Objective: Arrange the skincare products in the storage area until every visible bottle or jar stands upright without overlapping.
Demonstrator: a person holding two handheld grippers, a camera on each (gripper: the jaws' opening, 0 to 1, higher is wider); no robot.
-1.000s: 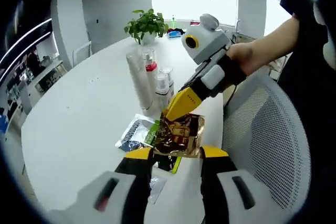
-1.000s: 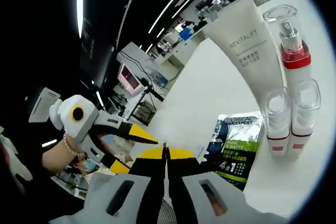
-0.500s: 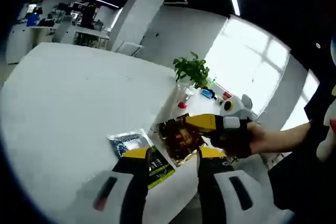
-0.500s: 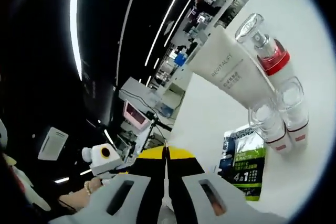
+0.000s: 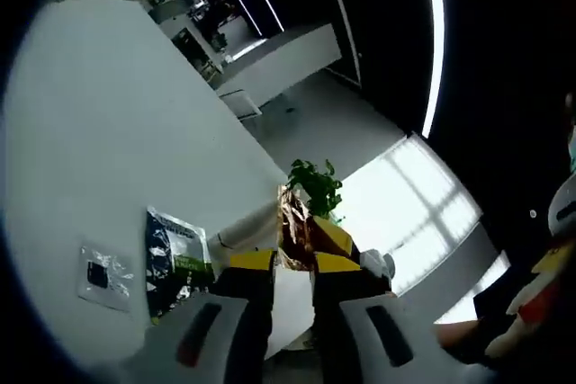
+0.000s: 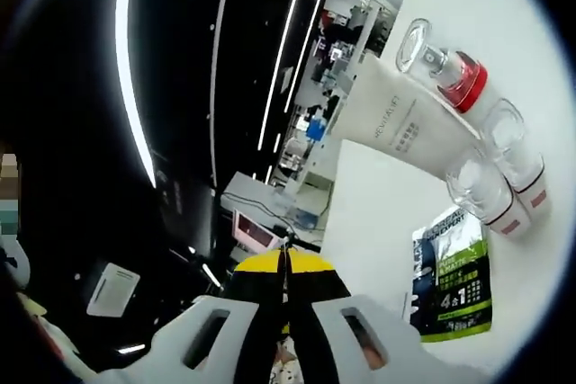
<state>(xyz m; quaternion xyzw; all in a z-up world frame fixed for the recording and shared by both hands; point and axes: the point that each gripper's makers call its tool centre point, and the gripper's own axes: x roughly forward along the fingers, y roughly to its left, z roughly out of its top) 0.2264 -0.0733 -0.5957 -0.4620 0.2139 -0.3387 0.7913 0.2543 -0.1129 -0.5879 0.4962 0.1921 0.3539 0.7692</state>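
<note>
A brown-gold sachet (image 5: 292, 227) stands edge-on between the yellow jaws of my left gripper (image 5: 293, 263), which have closed in against it. My right gripper (image 5: 333, 235) reaches in from the right and grips the same sachet. In the right gripper view my right gripper (image 6: 284, 264) is shut, with only the sachet's thin edge (image 6: 283, 252) showing between the jaws. On the white table (image 6: 378, 195) a white tube (image 6: 405, 119), a red-collared pump bottle (image 6: 447, 67) and two clear-capped bottles (image 6: 486, 197) stand close together. A green-and-black sachet (image 6: 450, 276) lies flat beside them.
The green-and-black sachet (image 5: 175, 263) and a small clear packet (image 5: 103, 272) lie on the white table (image 5: 90, 132). The white tube (image 5: 247, 227) and a potted plant (image 5: 315, 186) are further along the table. Desks and monitors fill the dark room beyond.
My left gripper's jaws have narrowed from wide open onto the brown-gold sachet. Both views have rolled and tilted with the hands. The bottles and flat sachets stayed in place.
</note>
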